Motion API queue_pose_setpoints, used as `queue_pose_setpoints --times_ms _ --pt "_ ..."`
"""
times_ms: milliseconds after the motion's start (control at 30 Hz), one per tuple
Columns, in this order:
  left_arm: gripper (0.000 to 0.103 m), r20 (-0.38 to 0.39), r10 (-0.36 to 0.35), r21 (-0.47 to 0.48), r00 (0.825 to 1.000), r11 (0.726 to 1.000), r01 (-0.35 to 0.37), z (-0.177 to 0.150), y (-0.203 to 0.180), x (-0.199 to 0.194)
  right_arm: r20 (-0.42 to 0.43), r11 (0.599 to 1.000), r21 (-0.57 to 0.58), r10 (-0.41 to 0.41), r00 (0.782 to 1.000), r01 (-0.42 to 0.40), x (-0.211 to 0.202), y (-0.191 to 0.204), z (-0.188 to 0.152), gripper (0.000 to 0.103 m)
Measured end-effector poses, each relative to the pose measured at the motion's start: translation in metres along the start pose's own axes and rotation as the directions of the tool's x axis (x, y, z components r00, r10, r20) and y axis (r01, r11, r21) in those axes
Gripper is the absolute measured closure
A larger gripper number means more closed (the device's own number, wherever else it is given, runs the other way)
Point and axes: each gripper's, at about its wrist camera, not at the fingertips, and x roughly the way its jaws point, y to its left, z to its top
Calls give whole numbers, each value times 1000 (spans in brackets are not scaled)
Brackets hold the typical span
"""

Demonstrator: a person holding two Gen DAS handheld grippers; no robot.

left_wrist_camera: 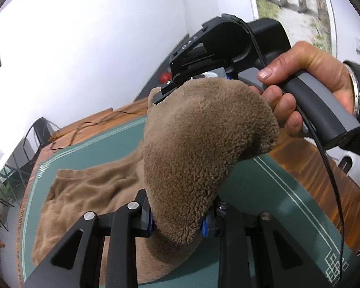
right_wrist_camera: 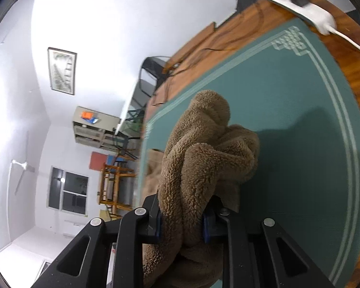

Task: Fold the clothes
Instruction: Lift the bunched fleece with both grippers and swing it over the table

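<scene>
A brown fleece garment is lifted off the green mat, its lower part still lying on the mat. My left gripper is shut on a fold of the fleece. My right gripper is shut on another bunched part of the fleece, held above the mat. In the left wrist view the right gripper shows at the top of the fleece, clamping its upper edge, with the person's hand on its handle.
The mat lies on a wooden table with thin dark cables at the far edge. A white power strip sits on the table corner. Chairs stand beyond the table.
</scene>
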Motion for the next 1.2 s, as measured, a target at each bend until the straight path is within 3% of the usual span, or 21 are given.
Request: queue_pose_setpoints --times_ms 267,467,733,967,1033,1100,1200 --pt "73 44 50 -109 998 993 -45 -7 71 -29 -21 996 -69 51 998 -53 36 74 -13 78" --pt "73 28 70 -245 997 968 -61 -37 154 -32 -72 990 -120 63 995 -71 103 130 -17 78" --pt "73 -45 -33 -483 998 876 7 -95 229 -9 -152 977 -207 -86 985 53 221 172 -34 78" --pt "72 -71 -128 -627 989 777 56 -137 268 13 -201 969 -222 -150 968 104 277 168 -45 77" --pt "69 -75 -156 -665 985 744 67 -149 279 19 -214 967 -228 -168 962 118 292 167 -48 70" --pt "66 -80 -163 -678 983 732 66 -155 285 22 -227 963 -233 -186 956 132 307 165 -51 37" --pt "63 -88 -160 -682 983 729 57 -160 291 22 -231 958 -260 -181 956 118 317 169 -54 30"
